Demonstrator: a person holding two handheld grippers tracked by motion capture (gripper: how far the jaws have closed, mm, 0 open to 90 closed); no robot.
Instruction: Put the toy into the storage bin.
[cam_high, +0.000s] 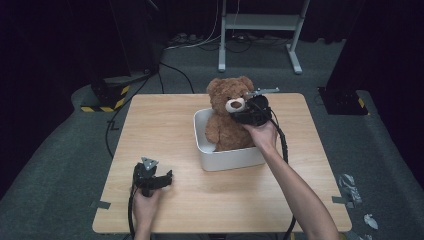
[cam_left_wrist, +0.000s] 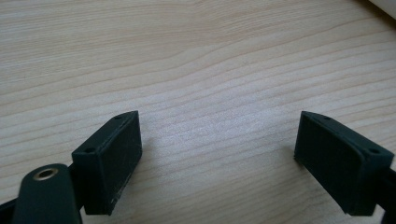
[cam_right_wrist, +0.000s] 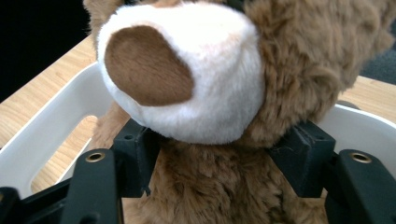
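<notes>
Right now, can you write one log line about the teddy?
teddy: sitting in white bin | right gripper: jaws around its neck | left gripper: open over table

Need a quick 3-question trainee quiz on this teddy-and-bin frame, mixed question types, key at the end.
1. True or false: the brown plush teddy bear sits upright inside the white plastic bin.
2. Multiple choice: what lies between the jaws of the left gripper? A) the bear's paw B) nothing, just bare light wooden table C) the bin's rim
3. Short answer: which part of the bear do the right gripper's jaws flank in the right gripper view?

Key:
1. True.
2. B. Its jaws stand wide apart over the bare wood.
3. The neck, just below the white muzzle; the pads sit against the fur on both sides, but whether they press cannot be told.
</notes>
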